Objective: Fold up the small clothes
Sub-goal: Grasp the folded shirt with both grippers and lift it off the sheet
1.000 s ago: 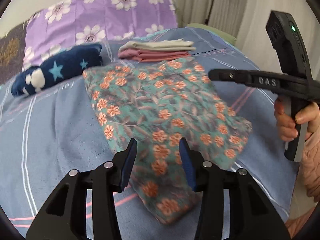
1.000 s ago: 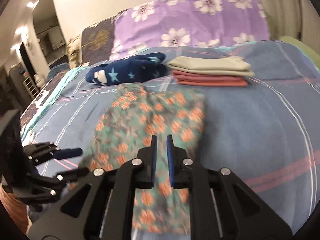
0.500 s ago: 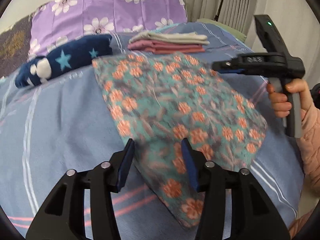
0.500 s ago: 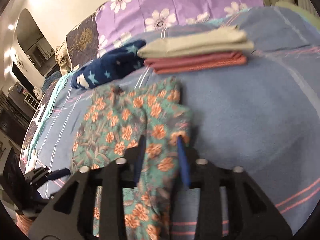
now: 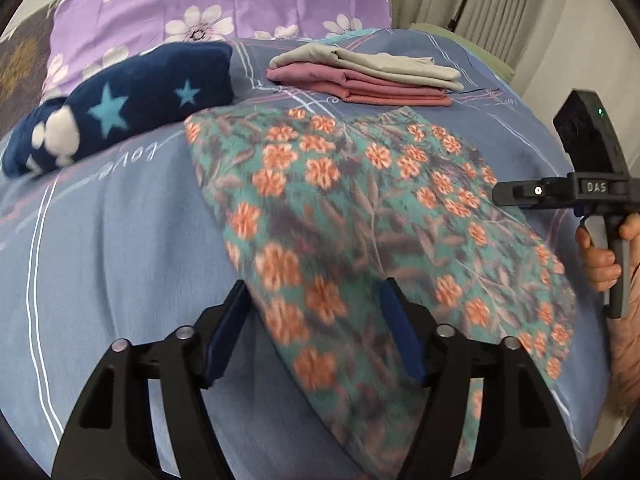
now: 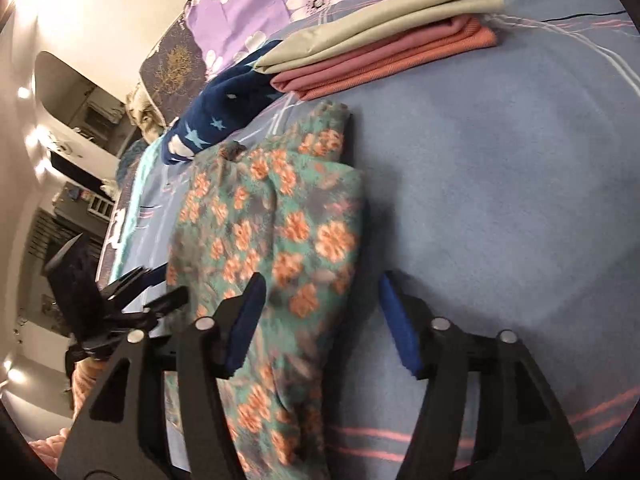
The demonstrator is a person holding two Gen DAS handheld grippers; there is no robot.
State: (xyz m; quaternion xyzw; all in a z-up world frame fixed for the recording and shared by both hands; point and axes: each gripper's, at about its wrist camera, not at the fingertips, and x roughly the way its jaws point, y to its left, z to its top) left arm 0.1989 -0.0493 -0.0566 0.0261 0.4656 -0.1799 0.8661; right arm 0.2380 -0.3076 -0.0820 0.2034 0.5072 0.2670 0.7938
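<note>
A teal garment with orange flowers (image 5: 360,216) lies folded on the blue bedspread (image 5: 100,240). My left gripper (image 5: 314,316) is open, its jaws straddling the garment's near left edge. My right gripper (image 6: 320,304) is open over the garment's (image 6: 272,240) right edge, one finger on each side of that edge. The right gripper also shows in the left wrist view (image 5: 520,192) at the garment's right side. The left gripper shows in the right wrist view (image 6: 156,288) at far left.
A stack of folded grey and pink clothes (image 5: 368,76) lies behind the garment, also in the right wrist view (image 6: 380,48). A navy star-patterned item (image 5: 120,112) lies at the back left. A purple flowered pillow (image 5: 220,0) stands behind.
My right gripper went from shut to open and moved in low over the garment's right edge. My left gripper moved forward onto the near left edge and opened wider.
</note>
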